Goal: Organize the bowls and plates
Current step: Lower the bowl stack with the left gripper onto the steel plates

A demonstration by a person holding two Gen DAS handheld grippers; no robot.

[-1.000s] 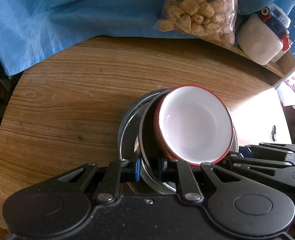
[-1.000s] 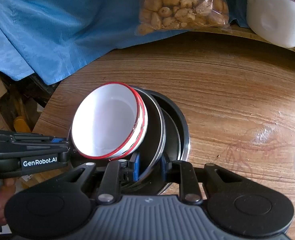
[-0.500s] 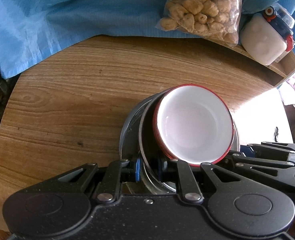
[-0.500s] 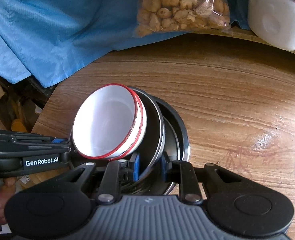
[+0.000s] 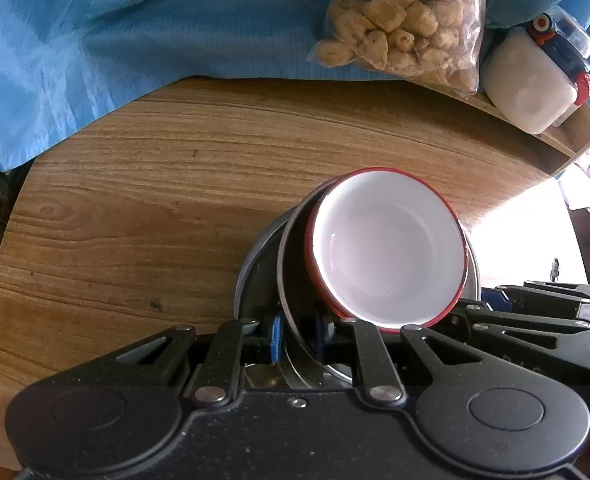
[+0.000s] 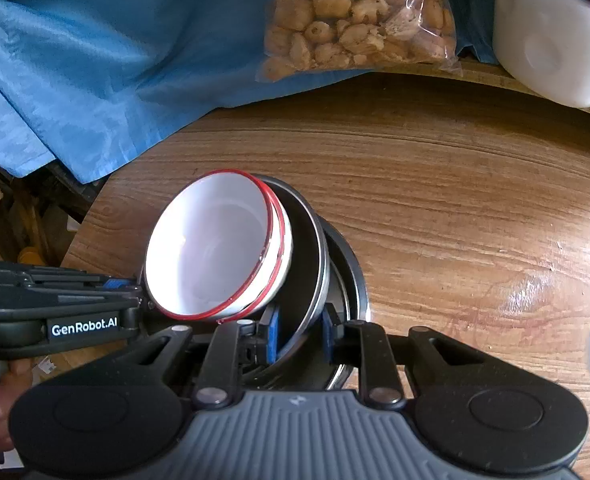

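A stack of dishes is held tilted above the wooden desk (image 5: pixel 143 200) by both grippers at once. The stack is made up of white bowls with red rims (image 5: pixel 387 256), nested one inside another, which are seated in a steel plate (image 5: pixel 291 264); a second, darker plate (image 5: pixel 251 264) is seen just behind it. In the left wrist view, the near rim of the steel plate is pinched between the blue-padded fingers (image 5: pixel 275 334) of the left gripper (image 5: pixel 298 334). In the right wrist view, the opposite side of the same rim is clamped by the right gripper (image 6: pixel 299 334), whose fingers (image 6: pixel 272 334) are closed on the metal edge. The bowls are shown there leaning toward the left gripper's black body, which is marked "GenRobot.AI". The dishes are located near the front edge of the desk, well apart from the things at the back. At the far edge a blue cloth (image 5: pixel 135 40) is draped, a clear bag of beige snack pieces (image 5: pixel 407 20) is laid partly on the cloth, and a white plastic container (image 5: pixel 531 84) with a blue and red lid is placed beside the bag. A glare patch is visible on the desk at the right.
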